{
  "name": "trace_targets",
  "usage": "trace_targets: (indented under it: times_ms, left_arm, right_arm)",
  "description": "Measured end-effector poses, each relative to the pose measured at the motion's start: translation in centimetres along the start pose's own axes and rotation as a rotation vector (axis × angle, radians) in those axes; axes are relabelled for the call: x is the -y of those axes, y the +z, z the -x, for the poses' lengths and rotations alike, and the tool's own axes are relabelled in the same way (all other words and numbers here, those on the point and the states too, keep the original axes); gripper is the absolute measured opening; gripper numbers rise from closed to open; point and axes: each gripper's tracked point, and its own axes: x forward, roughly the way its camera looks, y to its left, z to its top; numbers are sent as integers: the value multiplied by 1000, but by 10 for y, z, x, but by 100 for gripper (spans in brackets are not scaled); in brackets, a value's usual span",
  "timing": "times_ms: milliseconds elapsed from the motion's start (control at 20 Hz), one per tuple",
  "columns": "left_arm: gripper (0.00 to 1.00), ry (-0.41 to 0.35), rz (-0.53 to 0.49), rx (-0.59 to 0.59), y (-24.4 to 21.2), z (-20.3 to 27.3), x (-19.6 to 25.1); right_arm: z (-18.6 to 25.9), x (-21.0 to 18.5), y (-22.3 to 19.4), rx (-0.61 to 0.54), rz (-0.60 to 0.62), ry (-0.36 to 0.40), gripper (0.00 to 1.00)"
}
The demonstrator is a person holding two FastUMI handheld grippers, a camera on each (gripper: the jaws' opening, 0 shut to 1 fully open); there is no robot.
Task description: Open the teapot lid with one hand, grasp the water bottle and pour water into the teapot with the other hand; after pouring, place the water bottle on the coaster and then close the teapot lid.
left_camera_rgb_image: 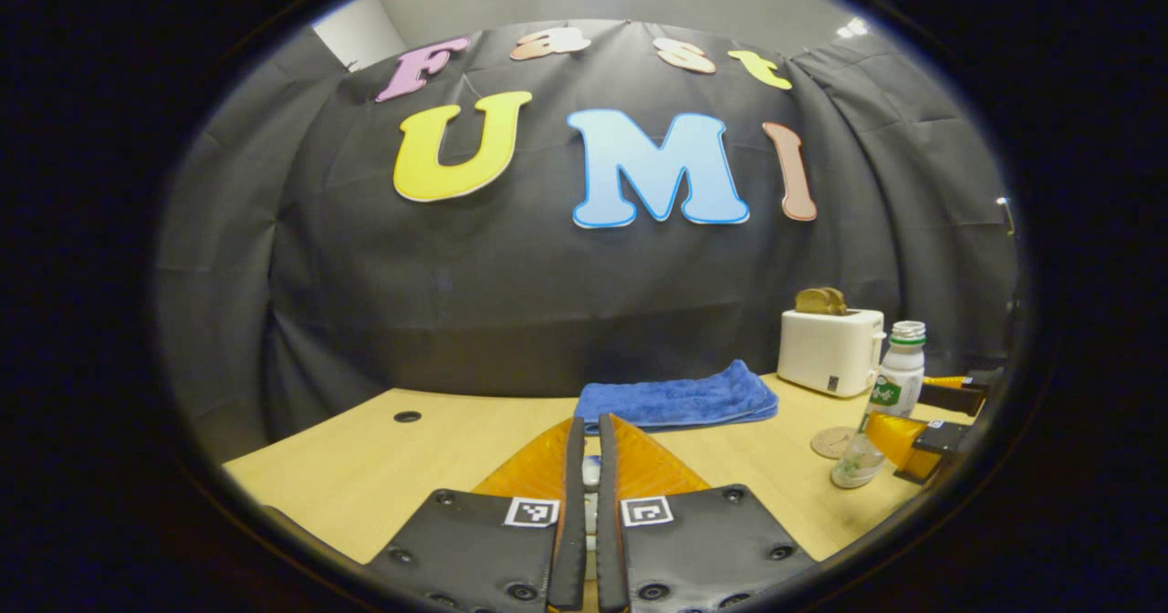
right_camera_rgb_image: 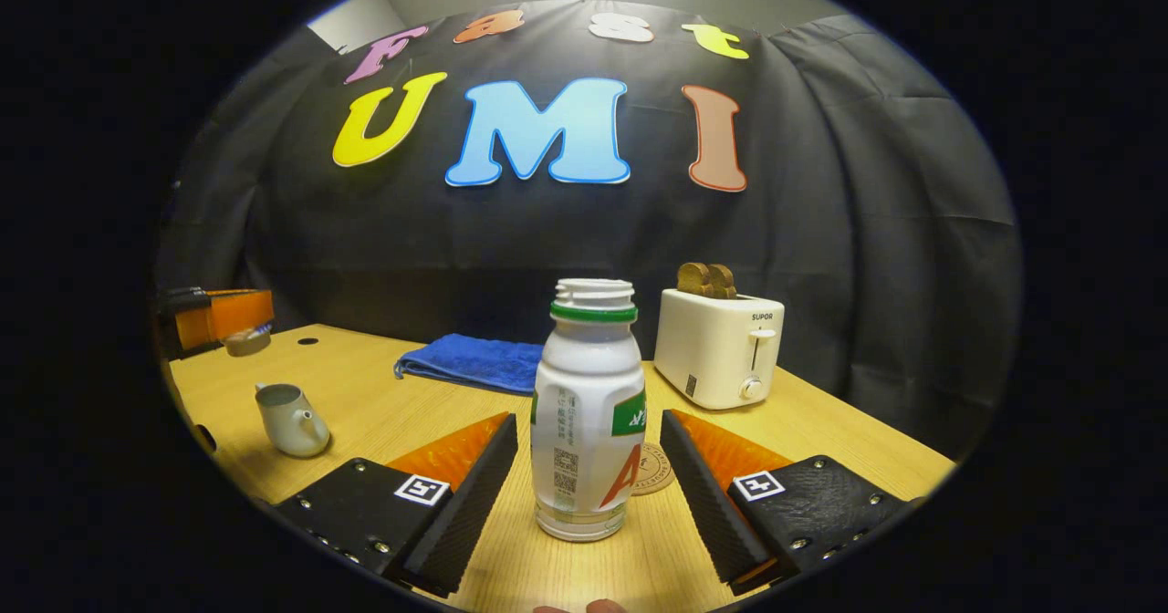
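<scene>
Right gripper (right_camera_rgb_image: 589,494) spread wide around upright water bottle (right_camera_rgb_image: 589,412), gaps both sides; left gripper (left_camera_rgb_image: 589,476) pinching lid (left_camera_rgb_image: 591,472).

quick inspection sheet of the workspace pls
surface: wooden table, dry as far as seen
job's things: teapot open, lid lifted off; bottle upright, uncapped, on the table; coaster bare, just behind the bottle
clutter: towel folded at the back; toaster with bread
grippers: left gripper shut on the lid, up above the table; right gripper open, fingers either side of the bottle, not touching
cables: nothing seen
surroundings: black cloth wall
</scene>
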Motion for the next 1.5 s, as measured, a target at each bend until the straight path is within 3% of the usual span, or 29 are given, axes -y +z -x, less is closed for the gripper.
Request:
trace_targets:
  times_ms: [250,300,350,400,450,550,650,700,1050,1100,1250,1300,1350,1400,1500]
  left_arm:
    - [11,-4,5,11,2,4,-1]
    - [15,-1,8,9,1,4,-2]
    - [11,4,10,4,-1,4,-4]
    - [15,7,13,2,-1,5,-6]
    - [11,10,16,2,-2,7,-8]
    - [15,18,20,7,-1,7,-12]
    - [14,17,29,10,1,10,-13]
    - [11,17,29,11,3,12,-13]
    - [11,2,45,20,7,31,-15]
    - [14,-2,48,20,7,33,-14]
    - [11,-7,51,34,10,46,-15]
    - [15,-8,55,39,11,51,-16]
    - [11,-10,63,43,11,57,-16]
    - [15,-12,70,46,11,63,-16]
    - [11,-11,83,55,12,74,-17]
  right_arm:
    - [-12,3,-5,-18,4,1,97]
    - [-15,1,-7,-27,-3,11,97]
    - [-16,0,-9,-34,-15,15,96]
    - [-18,0,-10,-40,-24,18,95]
    - [-20,-1,-14,-48,-34,25,87]
    - [-19,-1,-15,-53,-39,23,74]
    - [-19,-2,-14,-51,-17,32,71]
    - [-19,-3,-14,-52,-8,36,71]
    - [-11,-19,-8,-56,56,87,71]
    - [-10,-22,-7,-57,64,90,71]
    - [-11,-29,-5,-63,115,100,71]
    - [-11,-32,-5,-66,134,102,71]
    - [-12,-33,-6,-71,156,102,71]
    - [-13,-35,-5,-75,173,102,71]
    - [-14,-39,-6,-88,208,102,71]
